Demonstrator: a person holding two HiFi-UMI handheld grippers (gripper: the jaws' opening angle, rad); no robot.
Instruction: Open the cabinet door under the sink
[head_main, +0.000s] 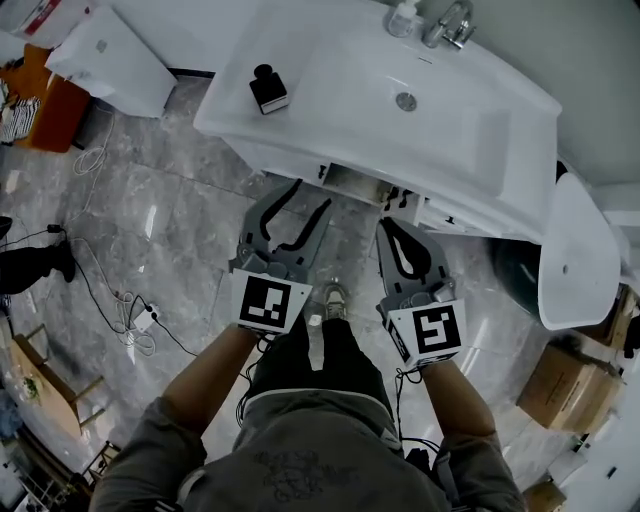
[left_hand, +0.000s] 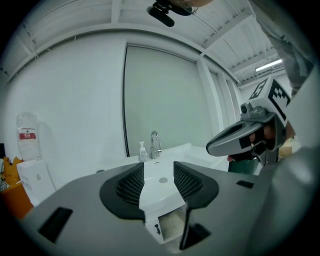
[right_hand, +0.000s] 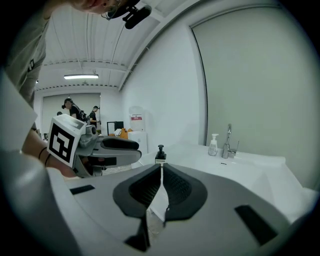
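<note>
Marble floor (head_main: 180, 230); cabinet door (left_hand: 153, 232) ahead of left gripper (head_main: 311, 195).

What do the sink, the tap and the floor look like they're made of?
Sink: smooth glossy white with soft highlights, likely glazed ceramic, possibly resin. Tap: bright silver and reflective, probably chromed metal. Floor: grey, veined, with joints and light reflections, polished marble or marble-look tile.

White sink (head_main: 470, 130), black bottle (head_main: 268, 88), grey veined marble floor (head_main: 180, 230)
</note>
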